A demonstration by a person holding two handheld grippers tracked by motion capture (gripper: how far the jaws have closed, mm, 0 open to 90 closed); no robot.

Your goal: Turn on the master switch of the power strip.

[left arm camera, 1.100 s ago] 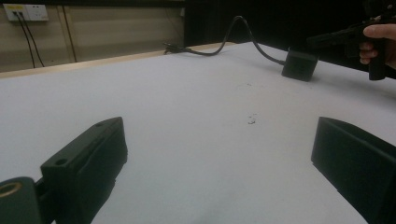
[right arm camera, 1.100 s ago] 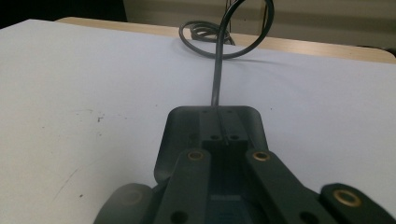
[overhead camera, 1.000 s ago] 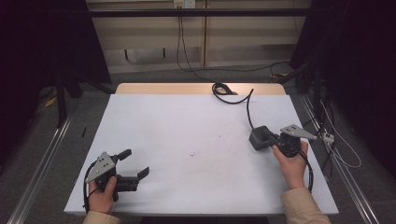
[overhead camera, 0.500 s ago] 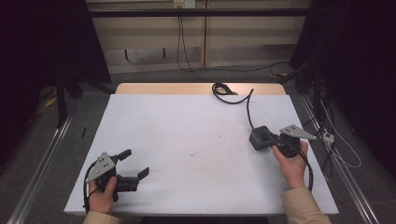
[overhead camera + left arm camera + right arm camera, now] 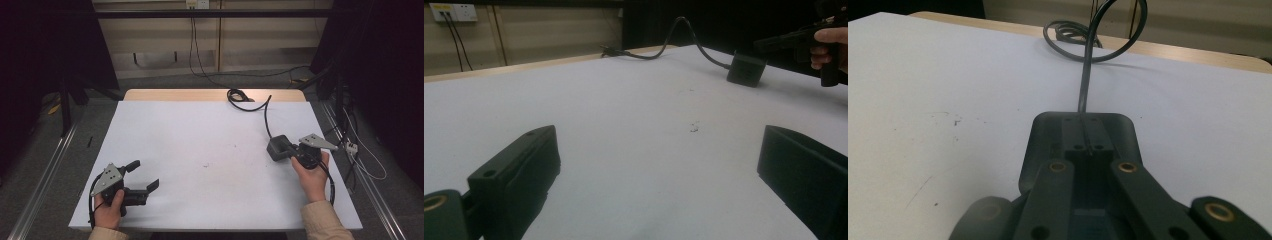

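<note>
A dark grey power adapter (image 5: 276, 148) lies on the white table (image 5: 210, 135) at the right. Its black cable (image 5: 264, 115) runs to a coil (image 5: 238, 96) at the far edge. My right gripper (image 5: 285, 150) is held by a hand, its jaws shut together with their tips over the adapter's top. In the right gripper view the shut jaws (image 5: 1083, 137) lie along the adapter (image 5: 1038, 150), and the cable (image 5: 1084, 80) leads away from it. My left gripper (image 5: 145, 175) rests at the near left, open with nothing between its jaws (image 5: 659, 137). The left gripper view has the adapter (image 5: 746, 67) far off.
Small dark specks (image 5: 205, 165) mark the table's middle. The table's wooden far edge (image 5: 175, 94) meets a floor with loose cables (image 5: 210, 75). Metal rails (image 5: 45, 175) run along both sides. A wall socket (image 5: 454, 11) is at the back.
</note>
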